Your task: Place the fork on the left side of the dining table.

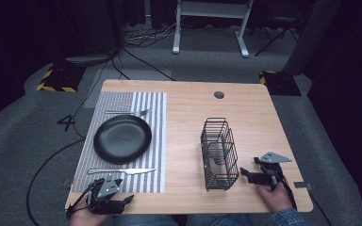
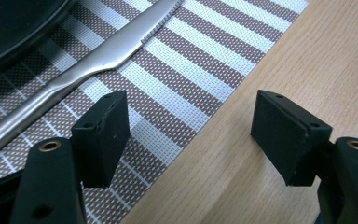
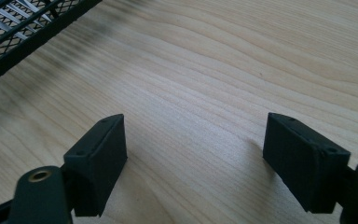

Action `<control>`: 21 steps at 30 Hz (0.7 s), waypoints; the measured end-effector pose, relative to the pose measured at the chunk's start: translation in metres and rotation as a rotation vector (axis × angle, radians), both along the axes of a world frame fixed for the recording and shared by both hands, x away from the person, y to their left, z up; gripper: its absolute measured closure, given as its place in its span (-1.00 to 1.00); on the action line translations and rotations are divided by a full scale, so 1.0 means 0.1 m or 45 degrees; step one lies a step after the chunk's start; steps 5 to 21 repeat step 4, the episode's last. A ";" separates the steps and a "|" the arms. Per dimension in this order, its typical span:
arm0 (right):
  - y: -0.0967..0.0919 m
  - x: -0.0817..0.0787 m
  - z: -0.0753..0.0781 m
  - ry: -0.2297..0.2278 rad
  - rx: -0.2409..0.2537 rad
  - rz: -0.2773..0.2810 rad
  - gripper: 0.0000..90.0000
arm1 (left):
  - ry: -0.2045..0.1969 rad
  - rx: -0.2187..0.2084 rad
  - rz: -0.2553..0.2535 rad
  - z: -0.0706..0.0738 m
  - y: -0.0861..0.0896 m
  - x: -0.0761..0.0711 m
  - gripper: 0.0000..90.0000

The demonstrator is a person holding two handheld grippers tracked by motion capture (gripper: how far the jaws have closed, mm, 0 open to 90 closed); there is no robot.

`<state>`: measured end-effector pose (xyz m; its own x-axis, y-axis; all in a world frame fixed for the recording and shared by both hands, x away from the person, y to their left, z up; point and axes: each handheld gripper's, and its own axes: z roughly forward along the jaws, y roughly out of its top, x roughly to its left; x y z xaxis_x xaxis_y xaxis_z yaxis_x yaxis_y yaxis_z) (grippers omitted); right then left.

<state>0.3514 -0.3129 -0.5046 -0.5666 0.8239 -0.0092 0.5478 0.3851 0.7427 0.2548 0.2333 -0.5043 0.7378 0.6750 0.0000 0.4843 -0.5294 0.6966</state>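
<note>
place setting: black plate [image 1: 122, 139] on striped mat [image 1: 153, 141]; fork [image 1: 127, 112] beyond it, knife [image 1: 121, 171] on its near side, all laid
left gripper [image 1: 128, 199]: jaws wide, nothing between, at the mat's near edge just short of the knife
right gripper [image 1: 243, 173]: jaws wide, empty, beside wire caddy [image 1: 218, 153]
progress: looks almost done; contents of the caddy too dim to read

Knife [image 1: 121, 171] on striped placemat [image 1: 122, 141], left gripper [image 1: 127, 200] near, fingers apart
</note>
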 end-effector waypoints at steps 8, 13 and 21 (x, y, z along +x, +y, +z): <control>0.00 0.00 0.00 0.000 0.000 0.000 -0.52 | -0.033 -0.058 -0.018 -0.06 0.03 -0.01 -0.50; 0.00 0.00 0.00 0.000 0.000 0.000 -0.52 | -0.033 -0.058 -0.018 -0.06 0.03 -0.01 -0.50; 0.00 0.00 0.00 0.000 0.000 0.000 -0.52 | -0.033 -0.058 -0.018 -0.06 0.03 -0.01 -0.50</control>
